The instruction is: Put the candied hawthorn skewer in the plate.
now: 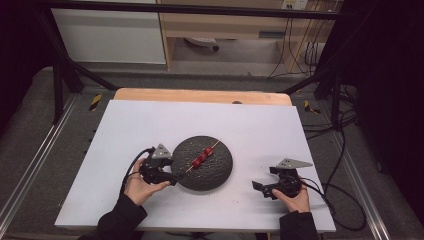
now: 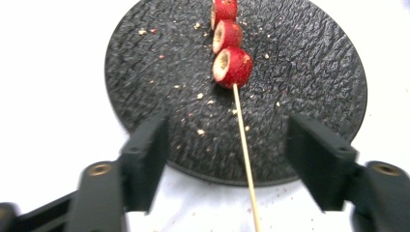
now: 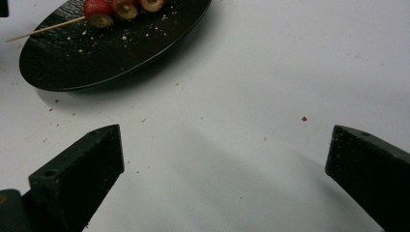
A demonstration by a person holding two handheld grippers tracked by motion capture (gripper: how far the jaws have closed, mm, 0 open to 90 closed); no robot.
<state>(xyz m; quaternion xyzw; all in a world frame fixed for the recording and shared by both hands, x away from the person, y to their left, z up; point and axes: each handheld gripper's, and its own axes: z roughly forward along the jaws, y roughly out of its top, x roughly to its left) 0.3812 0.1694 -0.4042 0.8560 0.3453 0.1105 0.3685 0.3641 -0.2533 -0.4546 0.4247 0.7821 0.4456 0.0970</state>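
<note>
Now I have the skewer [image 1: 202, 156] lying across the black plate [image 1: 220, 175], which sits near the middle of the white tabletop [image 1: 150, 125]. Three red fruit pieces [image 2: 232, 66] are threaded on the stick, which runs from about 1 o'clock to 7 o'clock on the plate, its bare end poking over the rim at 7 o'clock. My left tongs [image 1: 172, 176] sit at the plate's 8 o'clock edge, jaws released and standing wide; in the left gripper view [image 2: 227, 164] the bare stick passes between them without touching either pad. My right tongs [image 1: 262, 186] rest well apart from the plate, toward its 4 o'clock, also released, with bare tabletop and scattered crumbs [image 3: 145, 119] between the jaws.
</note>
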